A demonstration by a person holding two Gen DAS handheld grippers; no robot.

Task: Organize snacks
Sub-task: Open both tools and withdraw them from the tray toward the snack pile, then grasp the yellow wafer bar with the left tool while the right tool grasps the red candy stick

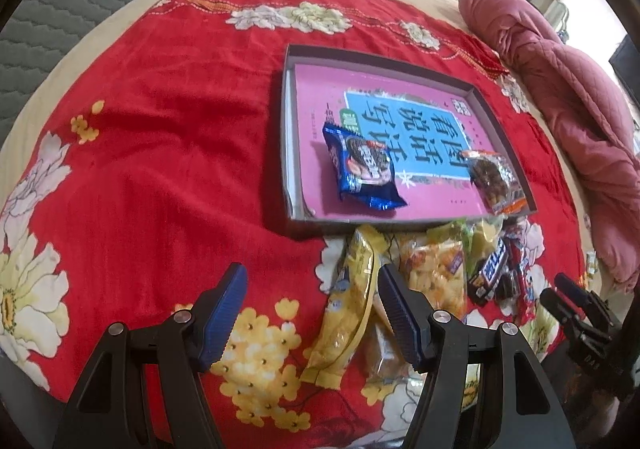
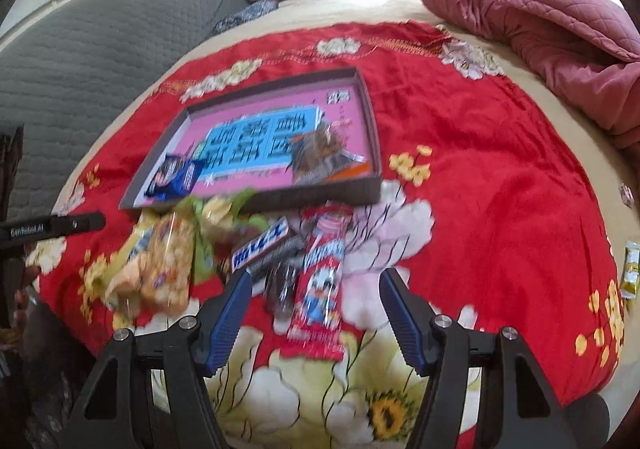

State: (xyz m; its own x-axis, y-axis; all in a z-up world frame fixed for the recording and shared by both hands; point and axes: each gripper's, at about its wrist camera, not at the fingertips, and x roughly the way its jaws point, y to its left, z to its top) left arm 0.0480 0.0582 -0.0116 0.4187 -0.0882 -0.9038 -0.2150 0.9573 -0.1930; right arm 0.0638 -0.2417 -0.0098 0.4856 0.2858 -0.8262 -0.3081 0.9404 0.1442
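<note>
On a red floral blanket (image 1: 160,121), two snacks already lie in the shallow box (image 1: 496,107) while the left gripper (image 1: 312,315) and right gripper (image 2: 316,323) hover open-jawed and empty above the remaining snack pile (image 2: 224,249) just beside it, so the next move is probably closing on one packet.

The pink book cover (image 1: 360,89) lying in the shallow box (image 1: 400,59) bears large dark Chinese characters on a blue panel, seen upside down from the left wrist: 看图说话写话. In the right wrist view the same panel is too blurred to read.

The other gripper's black finger (image 2: 60,229), entering at the left edge of the right wrist view, carries white lettering: "GenRobot.AI".

The dark chocolate bar (image 1: 490,273), lying just off the near edge of the box, has white block lettering on blue that cannot be made out. The print on the blue biscuit packet (image 1: 360,169) is too small to read.
</note>
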